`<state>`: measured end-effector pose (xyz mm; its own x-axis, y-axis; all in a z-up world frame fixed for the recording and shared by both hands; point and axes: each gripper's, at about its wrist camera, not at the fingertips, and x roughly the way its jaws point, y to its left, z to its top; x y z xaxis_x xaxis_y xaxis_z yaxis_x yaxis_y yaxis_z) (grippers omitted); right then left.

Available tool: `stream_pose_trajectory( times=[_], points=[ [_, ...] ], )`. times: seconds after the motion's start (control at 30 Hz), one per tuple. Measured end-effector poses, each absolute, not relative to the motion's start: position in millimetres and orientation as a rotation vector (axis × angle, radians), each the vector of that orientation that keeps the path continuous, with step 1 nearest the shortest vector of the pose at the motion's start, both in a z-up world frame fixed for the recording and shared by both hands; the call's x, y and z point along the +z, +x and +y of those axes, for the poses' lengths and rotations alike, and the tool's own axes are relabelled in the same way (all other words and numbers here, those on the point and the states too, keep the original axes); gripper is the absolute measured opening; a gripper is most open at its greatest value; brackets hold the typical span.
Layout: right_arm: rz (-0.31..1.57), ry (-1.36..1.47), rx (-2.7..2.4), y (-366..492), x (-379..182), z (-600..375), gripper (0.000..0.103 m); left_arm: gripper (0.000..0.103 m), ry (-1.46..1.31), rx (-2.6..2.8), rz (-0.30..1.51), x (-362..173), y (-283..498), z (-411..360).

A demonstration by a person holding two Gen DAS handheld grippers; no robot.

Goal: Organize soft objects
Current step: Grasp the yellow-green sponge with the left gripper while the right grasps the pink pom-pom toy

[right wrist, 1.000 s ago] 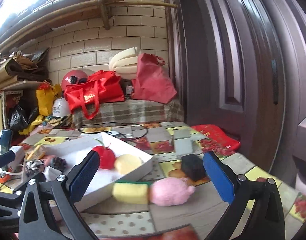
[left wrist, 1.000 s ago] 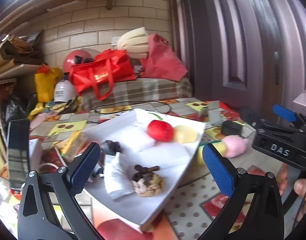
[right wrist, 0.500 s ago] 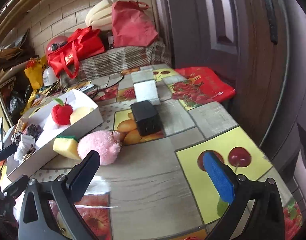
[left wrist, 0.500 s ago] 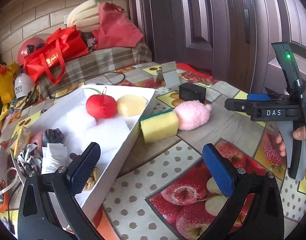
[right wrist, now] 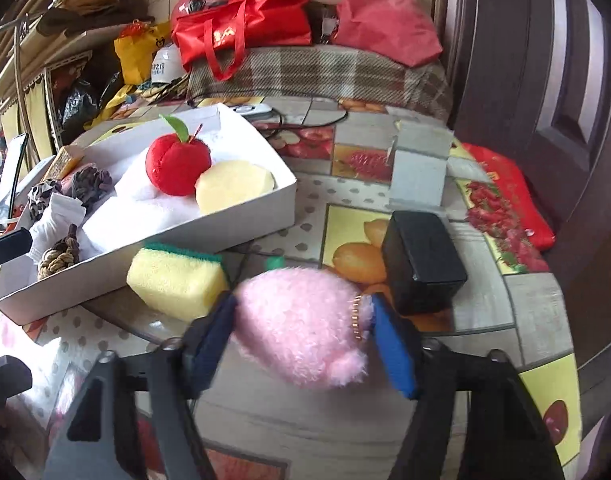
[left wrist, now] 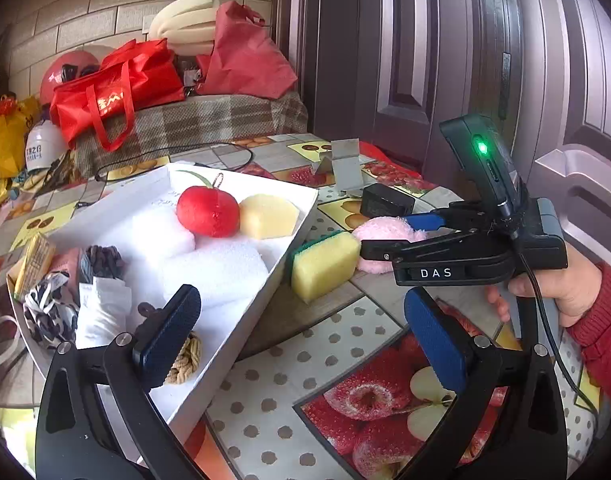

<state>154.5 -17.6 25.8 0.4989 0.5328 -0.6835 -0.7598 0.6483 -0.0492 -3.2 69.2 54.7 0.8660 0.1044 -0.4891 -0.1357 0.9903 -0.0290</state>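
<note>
The right gripper (right wrist: 303,330) is closing on the pink plush toy (right wrist: 301,326), which lies on the bench (right wrist: 501,312) between its blue pads; in the right wrist view both pads sit against the toy's fluffy sides. The left wrist view shows this from the side: the right gripper (left wrist: 389,236) reaches in from the right, held by a hand (left wrist: 561,286) in a red sleeve (left wrist: 603,320), and only a strip of the pink plush toy (left wrist: 379,230) shows between its fingers.

The left gripper (left wrist: 301,330) stands wide with nothing between its pads, over the near corner of the white tray (left wrist: 241,322) and the fruit-printed cloth.

The yellow sponge (right wrist: 175,282) with a green scrub face lies on the bench just beside the toy and against the tray's outer wall (right wrist: 153,258). Inside the tray are a red plush apple (right wrist: 177,168), touching a pale yellow foam piece (right wrist: 233,186), white foam blocks (left wrist: 215,268) and a knot of rope (right wrist: 59,258).

Only the right wrist view shows the black box (right wrist: 421,262) whole, close to the toy, and the red packet (right wrist: 505,196) at the bench's far edge. Only the left wrist view shows a green light (left wrist: 482,147) on the device atop the right gripper.
</note>
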Motion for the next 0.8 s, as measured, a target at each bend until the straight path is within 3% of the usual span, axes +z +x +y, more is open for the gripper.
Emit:
stream_pose_trajectory(
  times=[0.37, 0.53, 0.67, 0.8],
  points=[
    [0.714, -0.283, 0.771, 144, 26, -85, 0.06, 0.102, 0.104, 0.054, 0.519, 65, 66, 35],
    [0.739, -0.229, 0.771, 152, 25, -91, 0.06, 0.102, 0.12, 0.027, 0.722, 43, 109, 27],
    [0.743, -0.207, 0.775, 154, 26, -95, 0.061, 0.102, 0.086, -0.11, 0.732, 37, 72, 12],
    [0.751, -0.188, 0.782, 156, 26, -98, 0.061, 0.102, 0.117, -0.11, 0.608, 59, 31, 5]
  ],
)
